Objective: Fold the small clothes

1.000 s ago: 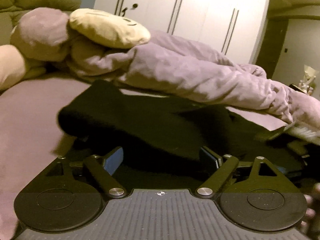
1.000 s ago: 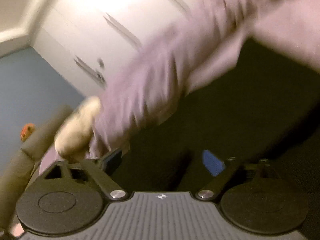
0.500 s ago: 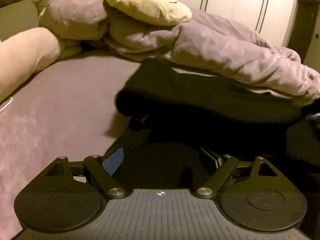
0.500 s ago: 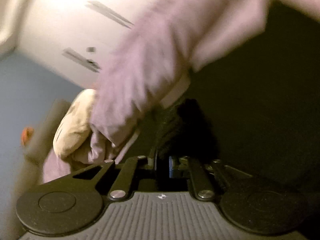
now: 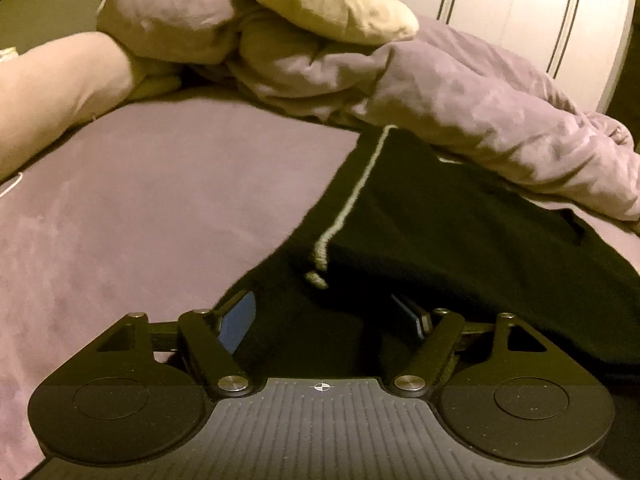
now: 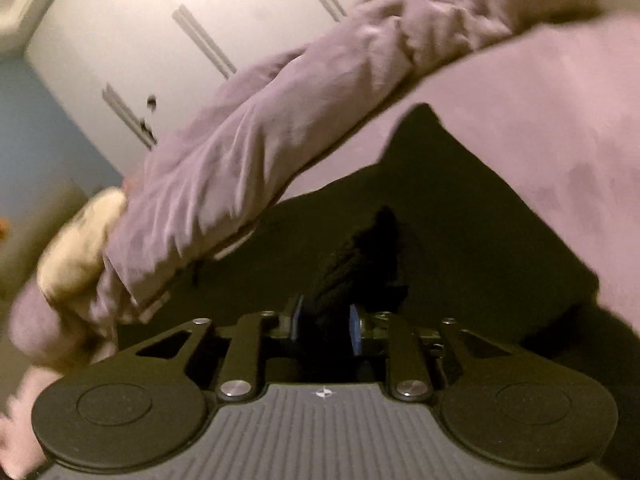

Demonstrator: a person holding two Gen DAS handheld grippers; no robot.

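A black garment (image 5: pixel 460 232) with a thin pale stripe lies on the purple bed sheet (image 5: pixel 140 208). My left gripper (image 5: pixel 326 318) is open, low over the garment's near edge, with black cloth lying between its blue pads (image 5: pixel 236 322). In the right wrist view the same black garment (image 6: pixel 460 232) spreads over the sheet. My right gripper (image 6: pixel 325 326) is shut on a bunched fold of it, and the fold stands up between the pads.
A crumpled purple duvet (image 5: pixel 480 112) lies along the far side of the garment, with a cream cushion (image 5: pixel 320 0) and purple pillow (image 5: pixel 168 8) on it. A pink bolster (image 5: pixel 52 92) lies at left. White wardrobe doors (image 5: pixel 520 12) stand behind.
My right gripper went from open to shut on a fold of the black garment. The raised part of the garment has come down flatter, showing its pale stripe. My left gripper stayed open.
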